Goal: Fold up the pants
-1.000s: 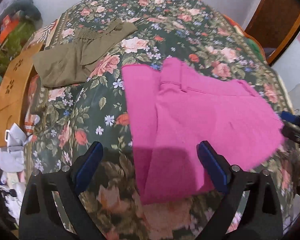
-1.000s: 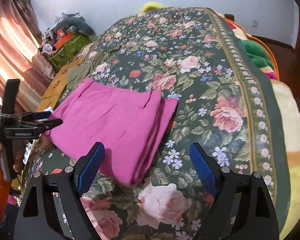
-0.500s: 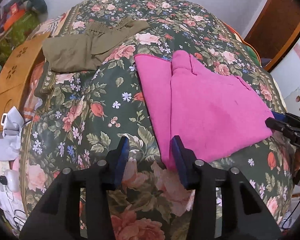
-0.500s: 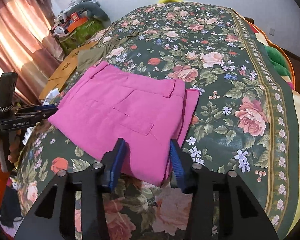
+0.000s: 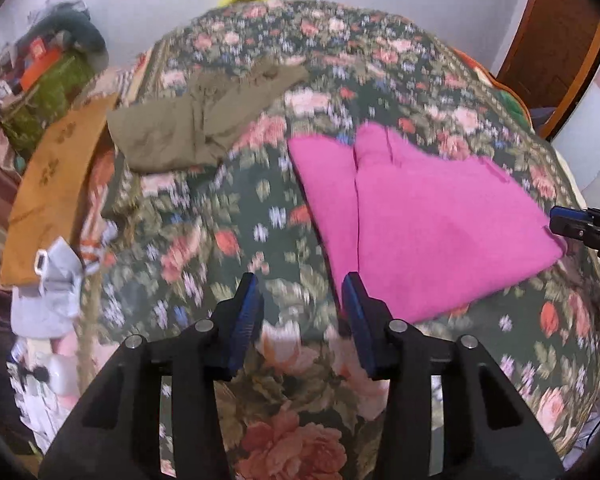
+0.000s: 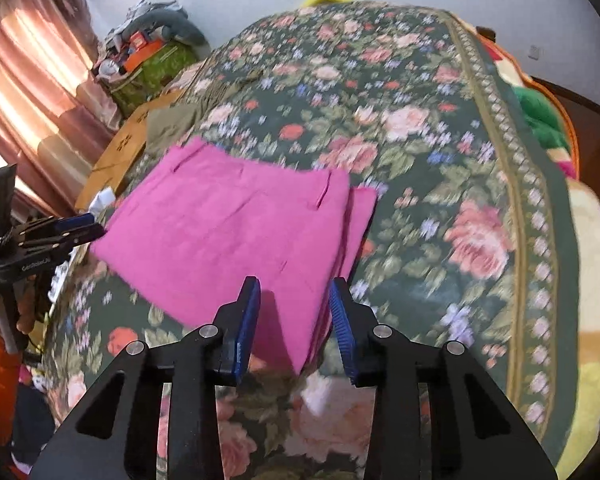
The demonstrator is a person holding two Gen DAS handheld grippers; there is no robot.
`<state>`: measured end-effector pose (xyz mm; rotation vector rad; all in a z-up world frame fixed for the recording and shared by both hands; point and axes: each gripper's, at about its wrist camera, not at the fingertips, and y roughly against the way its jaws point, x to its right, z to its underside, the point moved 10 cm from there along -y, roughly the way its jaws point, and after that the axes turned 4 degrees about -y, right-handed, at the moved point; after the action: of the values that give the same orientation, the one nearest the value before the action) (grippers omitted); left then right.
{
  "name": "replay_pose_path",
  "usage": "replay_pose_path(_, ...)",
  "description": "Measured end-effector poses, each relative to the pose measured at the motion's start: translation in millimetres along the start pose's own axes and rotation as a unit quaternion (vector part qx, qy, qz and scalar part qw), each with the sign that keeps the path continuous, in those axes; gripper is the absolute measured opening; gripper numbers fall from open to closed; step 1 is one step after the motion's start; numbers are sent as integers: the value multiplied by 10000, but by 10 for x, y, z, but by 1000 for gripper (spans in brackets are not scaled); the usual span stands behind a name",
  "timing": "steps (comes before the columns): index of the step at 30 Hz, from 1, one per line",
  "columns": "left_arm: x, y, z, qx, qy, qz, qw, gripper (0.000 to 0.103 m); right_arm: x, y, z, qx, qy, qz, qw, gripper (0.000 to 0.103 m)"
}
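The pink pants (image 5: 428, 220) lie folded flat on the floral bedspread (image 5: 220, 248); they also show in the right wrist view (image 6: 236, 240). My left gripper (image 5: 300, 300) hovers off the fold's near left corner, jaws partly open and empty. My right gripper (image 6: 294, 308) hovers over the fold's near corner, jaws partly open, holding nothing. The right gripper also shows at the right edge of the left wrist view (image 5: 580, 228), and the left gripper at the left edge of the right wrist view (image 6: 60, 232).
Olive-green pants (image 5: 196, 128) lie folded at the far left of the bed. A brown board (image 5: 52, 192) and white items (image 5: 56, 284) sit beside the bed's left edge. A cluttered green box (image 6: 152, 64) stands near the curtains. A wooden door (image 5: 556, 40) is at the right.
Both grippers' jaws narrowed from wide open to partly open and both drew back from the pink pants, which now lie released and flat.
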<state>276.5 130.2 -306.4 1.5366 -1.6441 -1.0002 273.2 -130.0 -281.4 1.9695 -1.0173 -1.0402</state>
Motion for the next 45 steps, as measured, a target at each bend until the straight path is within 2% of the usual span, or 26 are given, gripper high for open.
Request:
replay_pose_path(2, 16, 41, -119, 106, 0, 42, 9999, 44, 29, 11, -101, 87, -40, 38, 9999, 37)
replay_pose_path(7, 144, -11, -504, 276, -72, 221, 9993, 44, 50, -94, -323, 144, 115, 172, 9997, 37)
replay_pose_path(14, 455, -445, -780, -26, -259, 522, 9983, 43, 86, -424, -491, -77, 331, 272, 9991, 37)
replay_pose_path(15, 486, -487, -779, -56, -301, 529, 9981, 42, 90, -467, -495, -122, 371, 268, 9989, 37)
replay_pose_path(17, 527, -628, -770, -181, -415, 455, 9979, 30, 106, -560, -499, -185, 461, 321, 9983, 37)
replay_pose_path(19, 534, -727, -735, -288, -455, 432, 9976, 27, 123, -637, -478, -277, 522, 341, 9977, 35)
replay_pose_path(23, 486, -846, -658, -448, -522, 265, 9973, 27, 172, -697, -435, -280, 606, 357, 9971, 29)
replay_pose_path(29, 399, -825, -632, -423, -417, 180, 9981, 28, 181, -667, -431, -259, 716, 447, 9961, 29)
replay_pose_path(31, 349, -773, -639, -366, -388, 44, 9986, 28, 176, -626, -430, -224, 743, 510, 9957, 30)
replay_pose_path(33, 296, -717, -632, -365, -339, -42, 9987, 29, 179, -561, -427, -171, 759, 618, 9951, 31)
replay_pose_path(34, 285, -688, -627, -376, -282, 45, 9989, 29, 179, -540, -425, -163, 778, 662, 9946, 35)
replay_pose_path(36, 253, -625, -631, -344, -154, 162, 9992, 35, 170, -475, -408, -125, 804, 683, 9943, 45)
replay_pose_path(38, 231, -558, -637, -247, -121, 158, 9995, 53, 156, -397, -400, -27, 778, 691, 9946, 59)
replay_pose_path(40, 234, -470, -639, -86, -179, 142, 9997, 64, 136, -325, -390, 80, 748, 679, 9949, 66)
replay_pose_path(43, 321, -451, -584, -117, -277, 290, 9991, 78, 117, -290, -334, 83, 652, 566, 9962, 67)
replay_pose_path(45, 377, -498, -537, -207, -339, 325, 9987, 80, 123, -338, -263, -49, 578, 495, 9971, 67)
